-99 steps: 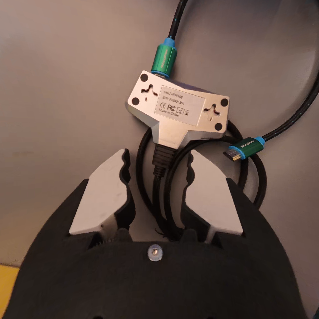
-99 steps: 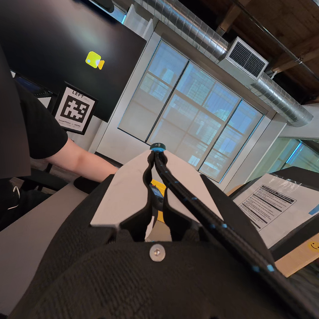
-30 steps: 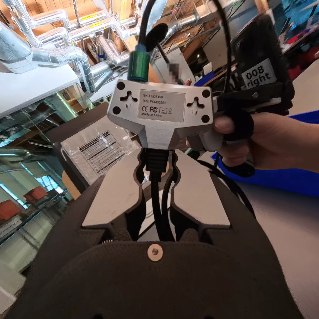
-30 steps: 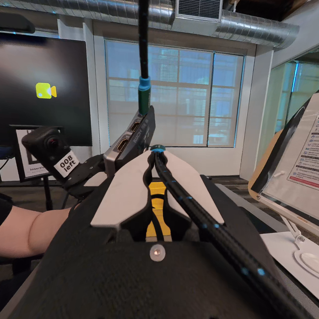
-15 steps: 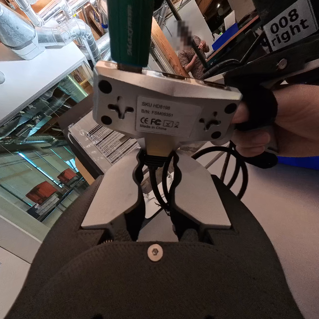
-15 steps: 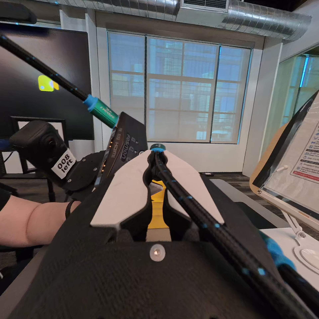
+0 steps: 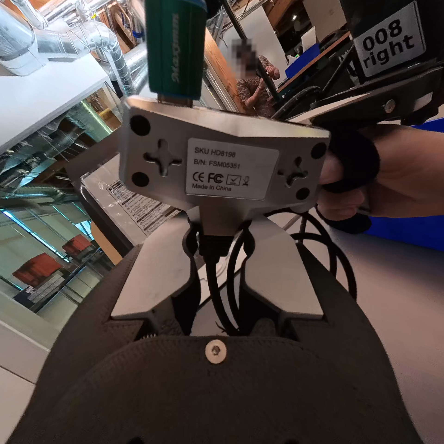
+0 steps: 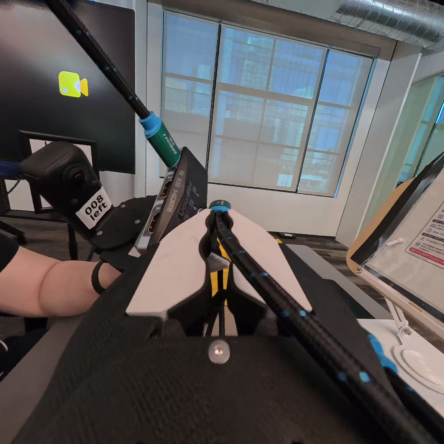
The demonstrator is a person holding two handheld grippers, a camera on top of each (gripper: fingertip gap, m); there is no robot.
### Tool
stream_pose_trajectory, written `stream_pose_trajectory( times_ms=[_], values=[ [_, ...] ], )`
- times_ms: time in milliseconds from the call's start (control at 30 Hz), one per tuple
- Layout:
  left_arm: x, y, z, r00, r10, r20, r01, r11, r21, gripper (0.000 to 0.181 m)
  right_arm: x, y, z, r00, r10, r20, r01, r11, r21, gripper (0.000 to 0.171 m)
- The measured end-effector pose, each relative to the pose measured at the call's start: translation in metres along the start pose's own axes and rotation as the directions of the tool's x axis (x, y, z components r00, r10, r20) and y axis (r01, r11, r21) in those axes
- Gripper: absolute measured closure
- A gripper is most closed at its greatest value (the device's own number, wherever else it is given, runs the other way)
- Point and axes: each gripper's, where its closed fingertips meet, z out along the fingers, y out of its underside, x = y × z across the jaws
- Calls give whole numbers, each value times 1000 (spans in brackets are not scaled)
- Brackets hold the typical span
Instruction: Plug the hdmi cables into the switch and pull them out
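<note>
A pale grey, smooth-topped table runs ahead beneath the right wrist view, from about 6 o'clock out toward 1 o'clock. At about 4 o'clock on it stands a white plastic stand with a round base, which props up a clear-covered printed sheet backed by a tan board. In the left wrist view the same table fills the 4 o'clock area, with loops of thin black cable over it; whether they touch the top cannot be told.
</note>
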Motion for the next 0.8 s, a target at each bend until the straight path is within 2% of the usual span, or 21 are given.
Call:
stream_pose_trajectory(
  times_ms=[300, 800],
  values=[
    [3, 1, 1, 999, -22, -42, 22, 1000, 3, 148, 1, 0, -4, 999, -39, 4, 39, 999, -23, 164],
    [-1, 0, 0, 1000, 18, -9, -18, 1000, 9, 148, -1, -3, -9, 991, -133, -4, 133, 990, -37, 164]
  ],
)
